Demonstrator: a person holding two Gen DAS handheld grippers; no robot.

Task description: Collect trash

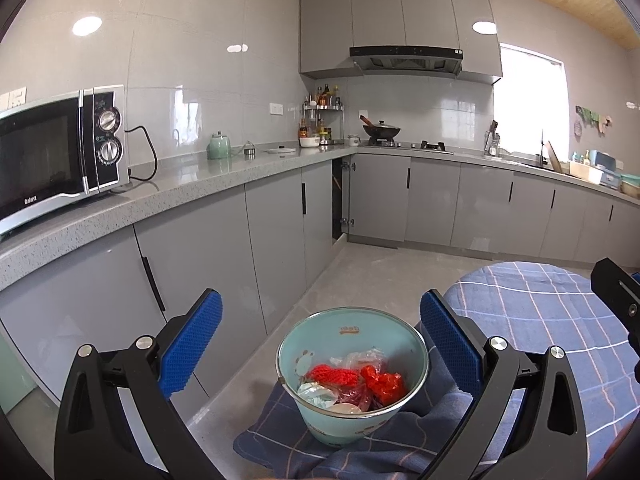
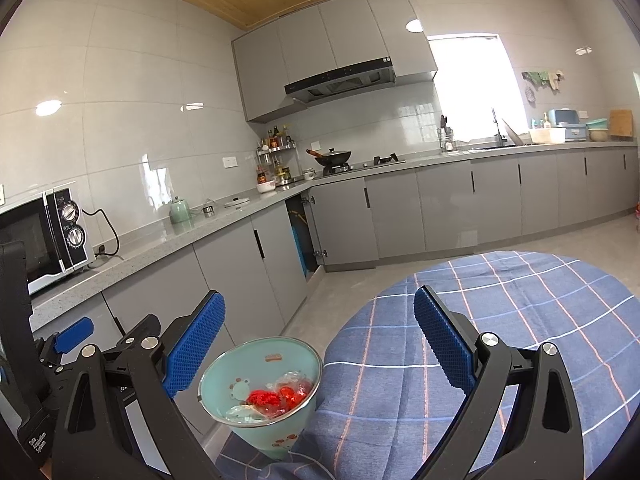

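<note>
A pale green trash bucket (image 1: 352,424) stands on the floor beside a round table, with the hanging tablecloth bunched around its base. It holds red wrappers (image 1: 382,386), clear plastic and other scraps. My left gripper (image 1: 320,344) is open and empty, held above the bucket with a finger on each side. In the right wrist view the bucket (image 2: 260,432) sits low and left of centre. My right gripper (image 2: 318,340) is open and empty above the table's edge. The left gripper's body (image 2: 24,360) shows at the left edge.
The round table has a blue plaid cloth (image 2: 500,340). A grey counter (image 1: 192,188) runs along the left wall with a microwave (image 1: 52,156) and a green kettle (image 1: 218,146). One corner cabinet door (image 1: 340,200) stands open. A wok (image 1: 380,131) sits on the stove.
</note>
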